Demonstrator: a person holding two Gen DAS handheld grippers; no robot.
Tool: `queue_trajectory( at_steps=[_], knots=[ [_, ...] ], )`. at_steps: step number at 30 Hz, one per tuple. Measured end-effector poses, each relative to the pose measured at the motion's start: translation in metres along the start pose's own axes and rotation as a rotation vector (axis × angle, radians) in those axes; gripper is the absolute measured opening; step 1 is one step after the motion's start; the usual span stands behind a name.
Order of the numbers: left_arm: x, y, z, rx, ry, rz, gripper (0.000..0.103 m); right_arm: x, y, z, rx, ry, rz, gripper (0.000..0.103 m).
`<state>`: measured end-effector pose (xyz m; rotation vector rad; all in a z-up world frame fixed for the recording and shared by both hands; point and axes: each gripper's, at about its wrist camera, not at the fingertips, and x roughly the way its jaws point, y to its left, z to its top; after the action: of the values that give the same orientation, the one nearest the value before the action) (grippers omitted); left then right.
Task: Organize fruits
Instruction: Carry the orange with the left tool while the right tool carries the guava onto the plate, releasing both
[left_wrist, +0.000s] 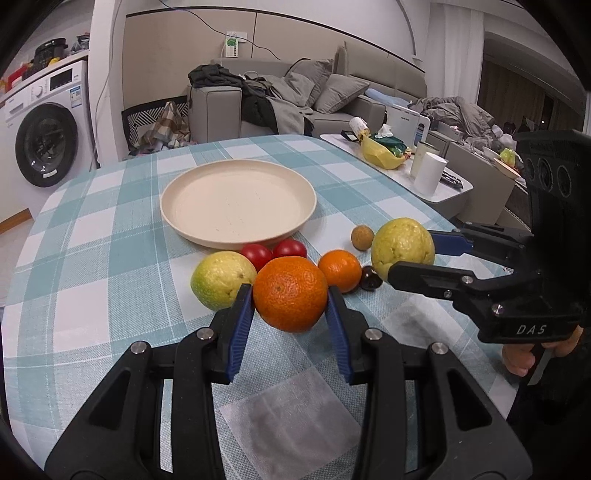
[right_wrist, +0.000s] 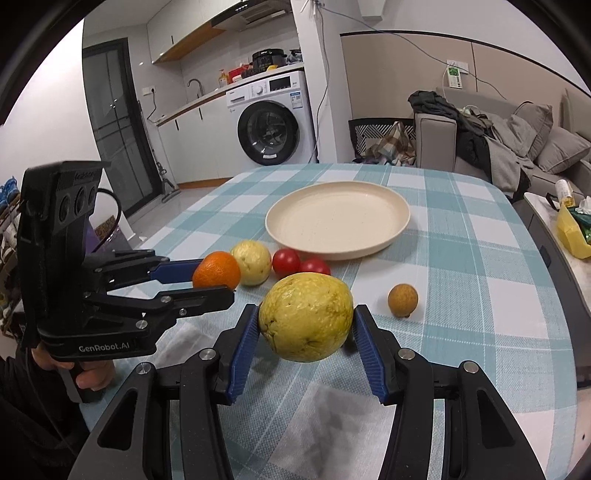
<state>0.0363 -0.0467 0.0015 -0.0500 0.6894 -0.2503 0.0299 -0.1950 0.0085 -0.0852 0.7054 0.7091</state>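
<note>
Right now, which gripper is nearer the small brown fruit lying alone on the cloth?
Right. The right gripper, holding the yellow guava, sits just beside the small brown fruit; the left gripper, clamped on the orange, is farther off.

Left gripper (left_wrist: 290, 295): blue pads clamped on a fruit, tilted downward.
Right gripper (right_wrist: 306, 321): pads clamped on a fruit, tilted downward.

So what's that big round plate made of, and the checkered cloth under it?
The plate looks like matte cream plastic or perhaps ceramic: smooth, even, barely shiny. The tablecloth seems woven fabric: fine threads show in its teal and white checks.
</note>
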Motion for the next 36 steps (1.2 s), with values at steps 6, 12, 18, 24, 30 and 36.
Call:
queue_trajectory(
  at_steps=[6, 12, 18, 24, 30, 36],
  knots=[
    [-0.004, 0.006, 0.01, -0.003, -0.036, 0.026, 0.036, 0.001, -0.005, 0.01, 0.035, -0.038, -0.006, 0.053],
    [-0.003, 0.013, 0.02, -0.01, -0.062, 0.066, 0.036, 0.007, -0.011, 0.022, 0.067, -0.055, -0.01, 0.053],
    [0.001, 0.019, 0.03, -0.02, -0.087, 0.098, 0.036, 0.013, -0.013, 0.034, 0.087, -0.07, -0.016, 0.053],
    [0.011, 0.024, 0.042, -0.03, -0.095, 0.112, 0.036, 0.02, -0.011, 0.045, 0.079, -0.073, -0.023, 0.053],
    [0.022, 0.029, 0.049, -0.04, -0.096, 0.13, 0.036, 0.028, -0.013, 0.054, 0.09, -0.077, -0.022, 0.053],
    [0.035, 0.034, 0.055, -0.044, -0.089, 0.156, 0.036, 0.04, -0.016, 0.065, 0.117, -0.069, -0.02, 0.053]
  ],
)
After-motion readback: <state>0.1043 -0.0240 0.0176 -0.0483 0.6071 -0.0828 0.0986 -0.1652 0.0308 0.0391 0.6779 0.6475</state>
